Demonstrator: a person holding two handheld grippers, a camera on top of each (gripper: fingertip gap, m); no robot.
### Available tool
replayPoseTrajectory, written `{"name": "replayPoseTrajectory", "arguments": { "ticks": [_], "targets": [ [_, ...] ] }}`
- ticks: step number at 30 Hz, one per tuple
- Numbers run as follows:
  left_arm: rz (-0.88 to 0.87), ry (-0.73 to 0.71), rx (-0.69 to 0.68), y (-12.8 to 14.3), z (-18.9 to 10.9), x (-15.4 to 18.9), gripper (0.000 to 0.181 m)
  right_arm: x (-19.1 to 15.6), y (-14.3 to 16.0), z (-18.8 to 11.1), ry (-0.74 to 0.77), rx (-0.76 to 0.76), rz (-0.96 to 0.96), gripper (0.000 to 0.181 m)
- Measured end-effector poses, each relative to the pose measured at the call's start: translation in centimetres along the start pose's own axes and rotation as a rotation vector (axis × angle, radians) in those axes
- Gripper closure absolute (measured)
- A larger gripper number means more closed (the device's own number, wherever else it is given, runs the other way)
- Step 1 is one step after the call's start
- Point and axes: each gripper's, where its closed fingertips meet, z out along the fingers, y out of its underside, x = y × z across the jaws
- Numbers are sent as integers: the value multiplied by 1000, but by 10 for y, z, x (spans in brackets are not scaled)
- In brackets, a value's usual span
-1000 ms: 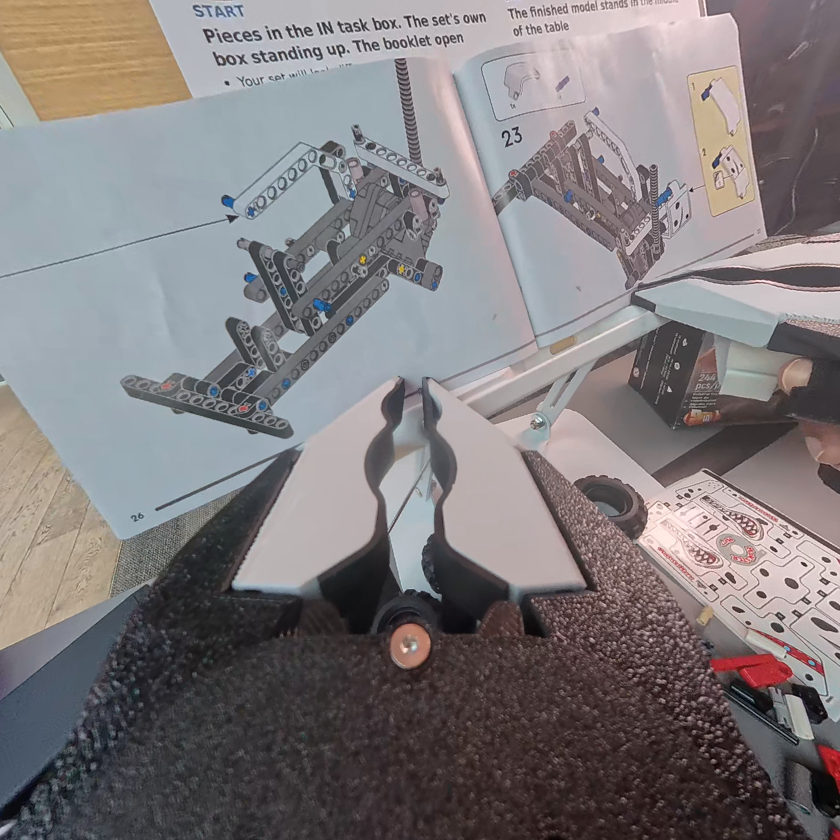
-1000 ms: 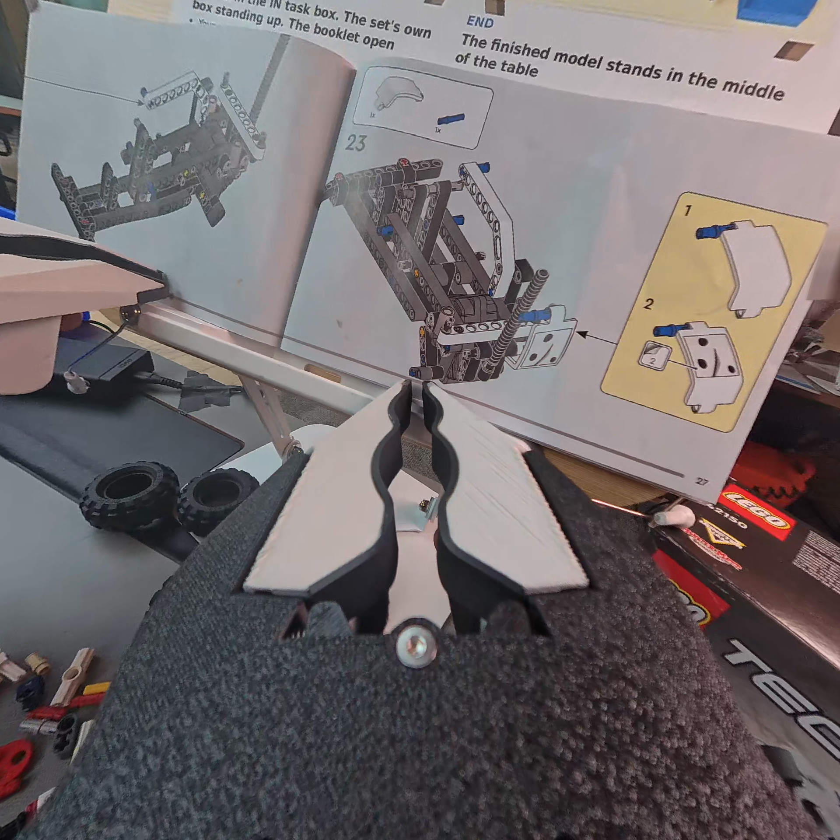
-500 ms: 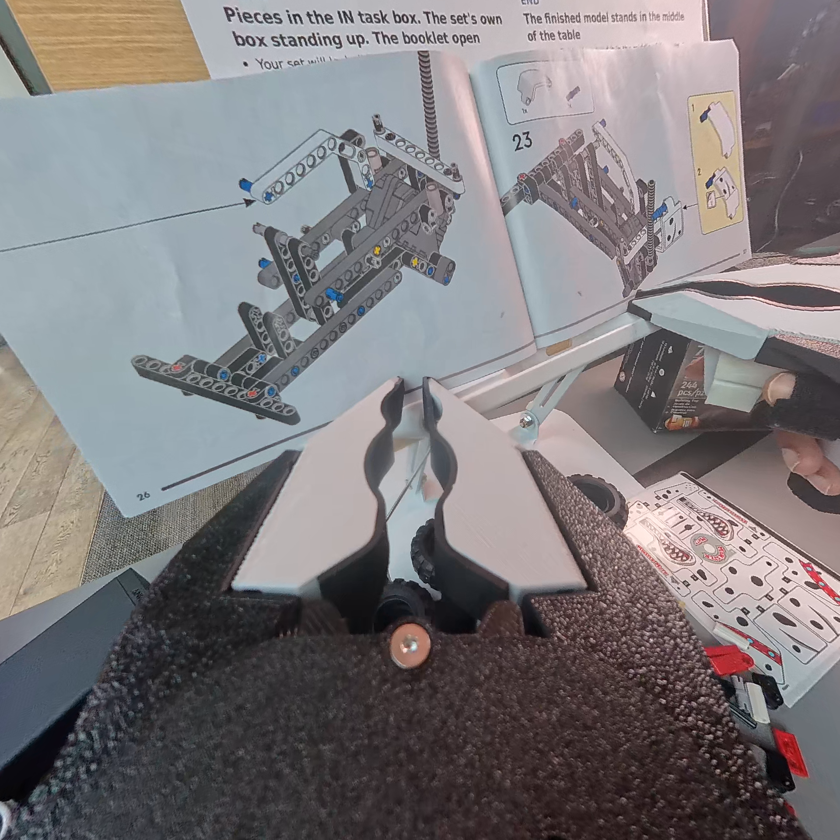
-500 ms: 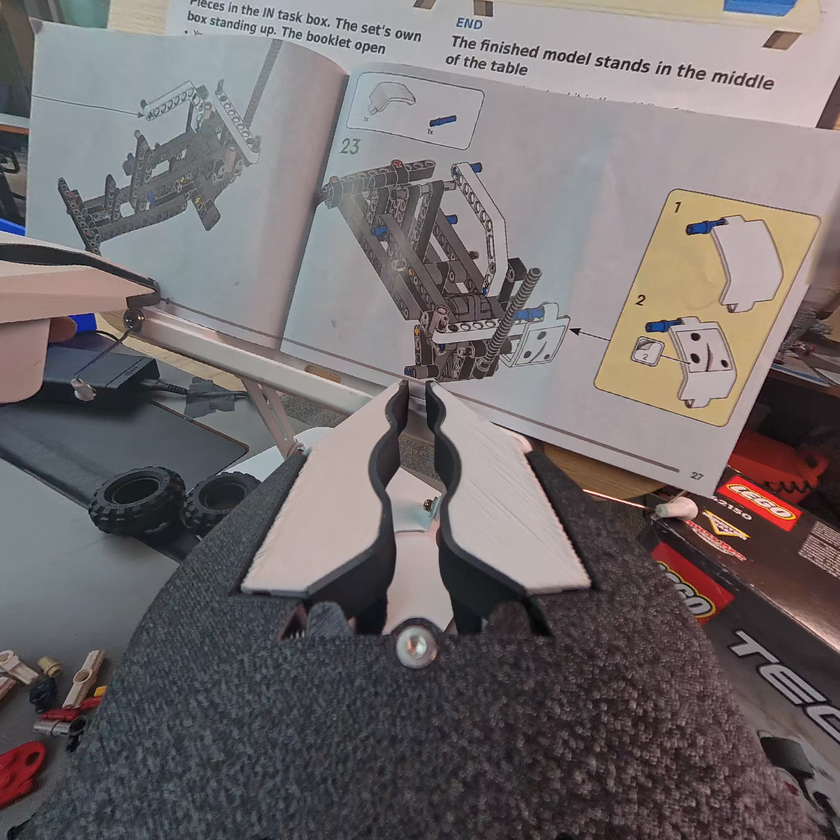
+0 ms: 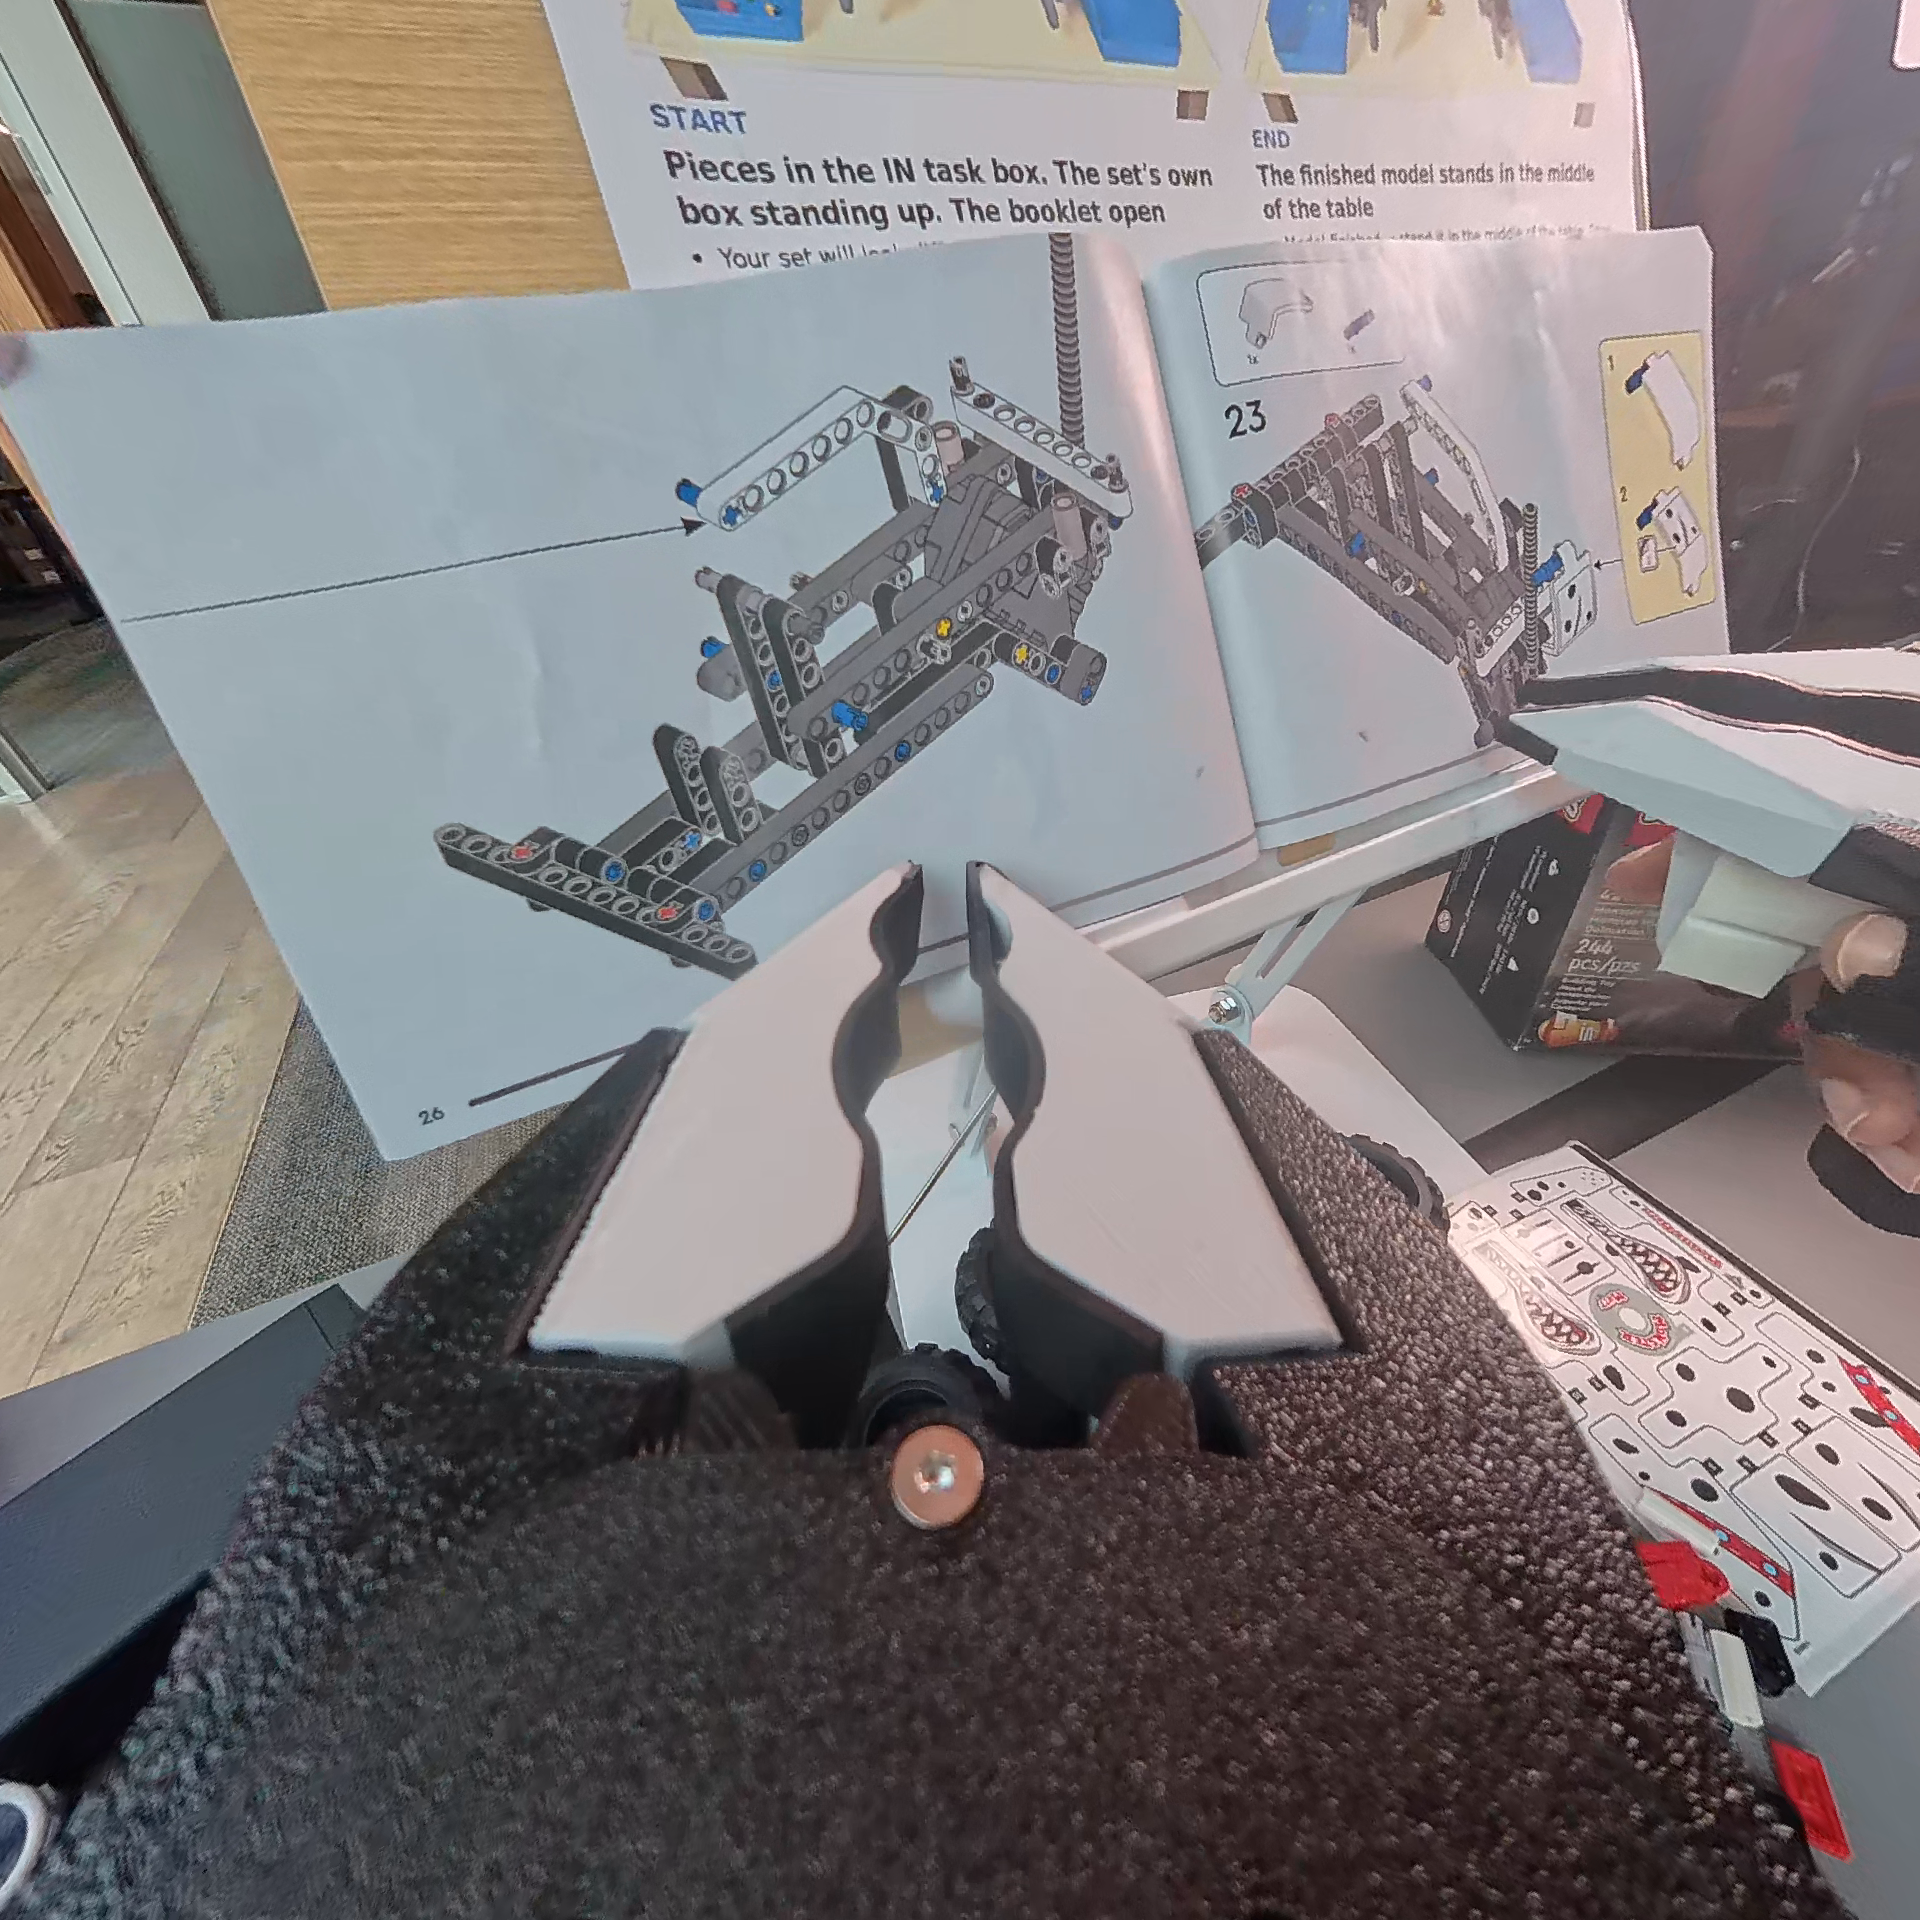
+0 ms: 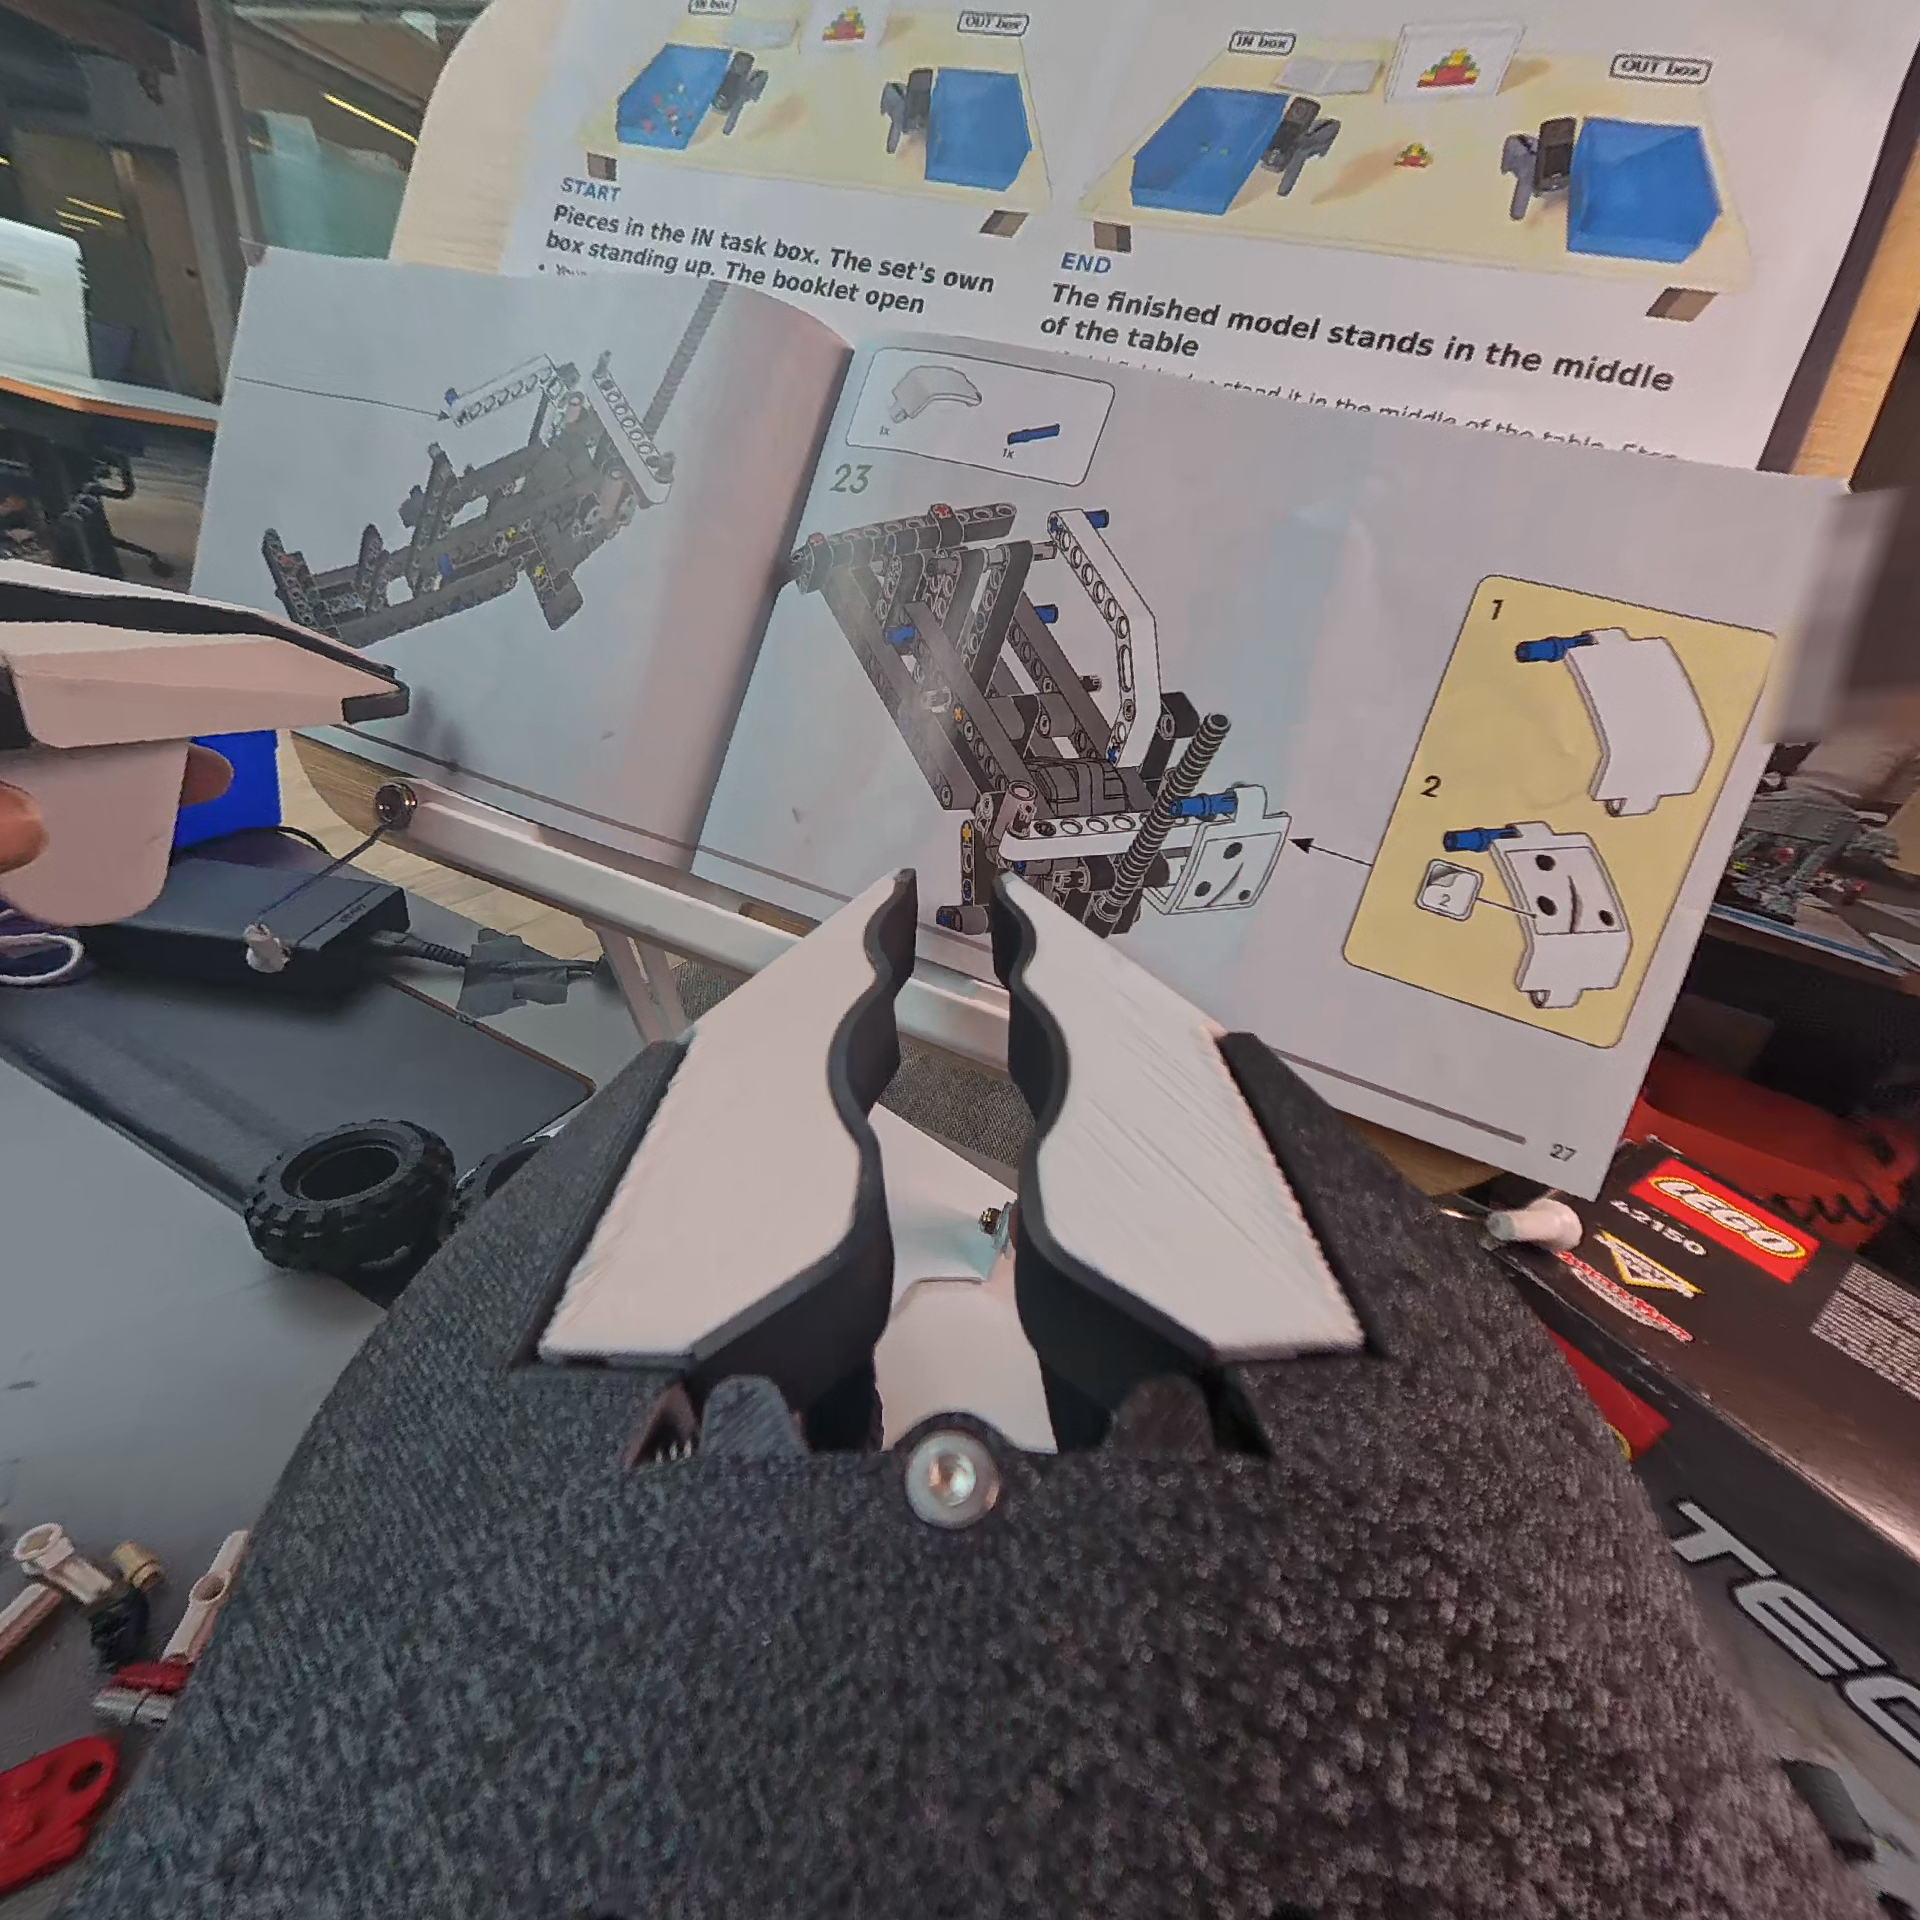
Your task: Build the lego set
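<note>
Left claw: my left gripper (image 5: 941, 878) hangs empty, tips a narrow slit apart.
Right claw: my right gripper (image 6: 954, 889) grips nothing, tips slightly parted.
Booklet: the open pale-grey paper instruction booklet (image 6: 1299, 623) stands propped just ahead of both claws.
Tyre: a black rubber tyre (image 6: 353, 1205) lies lower left of my right claw.
Box: the black cardboard set box (image 6: 1766, 1351) sits to its right.

booklet (image 6: 727, 644) open on stand (image 6: 582, 862) – poster (image 6: 1247, 270) behind it | tyre (image 6: 353, 1195) on table (image 6: 125, 1330) left of right gripper (image 6: 954, 883) | set box (image 6: 1745, 1309) to its right, below booklet | sticker sheet (image 5: 1683, 1382) right of left gripper (image 5: 941, 871) – loose pieces (image 6: 94, 1600) near left
</note>
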Motion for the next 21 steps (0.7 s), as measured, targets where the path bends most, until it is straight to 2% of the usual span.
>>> {"name": "replayPoseTrajectory", "arguments": {
  "ticks": [11, 21],
  "targets": [
    [-6, -18, -2, 2, 1, -3, 172, 0, 3, 0, 5, -9, -7, 168],
    [-16, -25, -17, 7, 2, -7, 172, 14, 18, 2, 50, -77, 40, 167]
  ]
}}
